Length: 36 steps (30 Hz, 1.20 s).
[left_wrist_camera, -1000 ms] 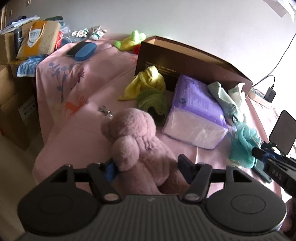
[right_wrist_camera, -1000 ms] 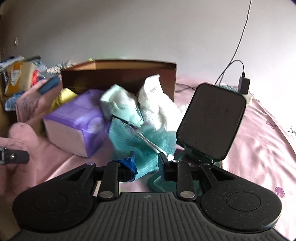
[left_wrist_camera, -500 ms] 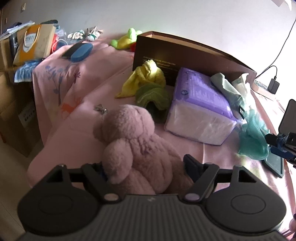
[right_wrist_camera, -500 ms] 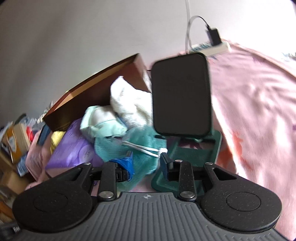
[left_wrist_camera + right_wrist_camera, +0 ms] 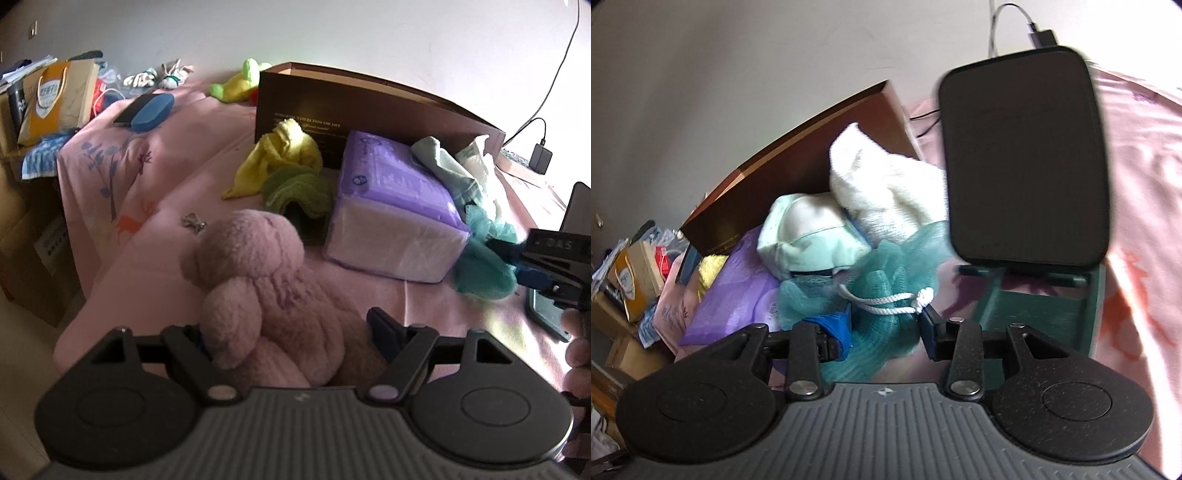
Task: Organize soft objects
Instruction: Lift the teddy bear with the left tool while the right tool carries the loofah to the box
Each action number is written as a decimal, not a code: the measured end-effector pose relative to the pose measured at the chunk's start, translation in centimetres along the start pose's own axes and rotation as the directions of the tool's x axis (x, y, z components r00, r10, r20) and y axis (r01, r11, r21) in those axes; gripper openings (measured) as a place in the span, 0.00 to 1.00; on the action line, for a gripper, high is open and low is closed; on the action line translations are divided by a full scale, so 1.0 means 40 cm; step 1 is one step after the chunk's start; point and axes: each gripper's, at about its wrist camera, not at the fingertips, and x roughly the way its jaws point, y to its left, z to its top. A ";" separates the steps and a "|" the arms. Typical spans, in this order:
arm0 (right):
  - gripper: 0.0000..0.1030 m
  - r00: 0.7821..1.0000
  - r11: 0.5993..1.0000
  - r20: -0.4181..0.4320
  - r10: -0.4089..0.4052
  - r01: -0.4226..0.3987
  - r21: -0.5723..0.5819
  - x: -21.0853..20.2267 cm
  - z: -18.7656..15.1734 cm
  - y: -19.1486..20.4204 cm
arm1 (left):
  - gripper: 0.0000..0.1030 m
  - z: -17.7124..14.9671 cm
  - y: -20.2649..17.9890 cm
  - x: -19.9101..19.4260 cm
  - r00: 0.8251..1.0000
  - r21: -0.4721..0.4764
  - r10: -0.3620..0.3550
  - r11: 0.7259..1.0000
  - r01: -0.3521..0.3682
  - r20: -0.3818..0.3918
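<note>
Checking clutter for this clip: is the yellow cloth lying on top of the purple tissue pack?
No, the yellow cloth lies on the bedsheet beside the purple tissue pack.

The left wrist view looks forward and down across the bed from its near-left edge, close behind the pink plush toy (image 5: 266, 295), toward the purple tissue pack (image 5: 399, 206) and the brown box (image 5: 369, 110) behind it. The right wrist view sits right of the tissue pack (image 5: 735, 295), rolled to one side, very near the teal mesh sponge (image 5: 886, 291). Both views share the tissue pack, box (image 5: 812, 155) and sponge (image 5: 484, 266).
</note>
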 end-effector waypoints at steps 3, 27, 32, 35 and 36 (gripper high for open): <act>0.23 1.000 0.998 0.014 -0.026 0.027 -0.049 0.011 0.000 0.020 | 0.71 0.000 -0.002 -0.001 1.000 0.006 0.001 1.000 -0.001 0.005; 0.05 0.988 0.987 0.086 0.125 -0.115 -0.113 -0.181 -0.002 -0.007 | 0.50 0.044 -0.043 -0.153 0.991 -0.012 -0.044 0.999 0.046 0.125; 0.05 0.979 0.983 0.114 0.166 -0.155 -0.102 -0.239 0.016 -0.016 | 0.50 0.062 -0.079 -0.223 0.983 0.020 -0.057 0.998 0.054 0.177; 0.05 0.972 0.977 0.121 0.201 -0.189 -0.103 -0.266 0.032 -0.020 | 0.50 0.074 -0.097 -0.263 0.977 0.035 -0.063 0.998 0.057 0.206; 0.05 0.969 0.974 0.123 0.212 -0.200 -0.106 -0.273 0.037 -0.021 | 0.50 0.079 -0.103 -0.277 0.974 0.039 -0.063 0.998 0.056 0.217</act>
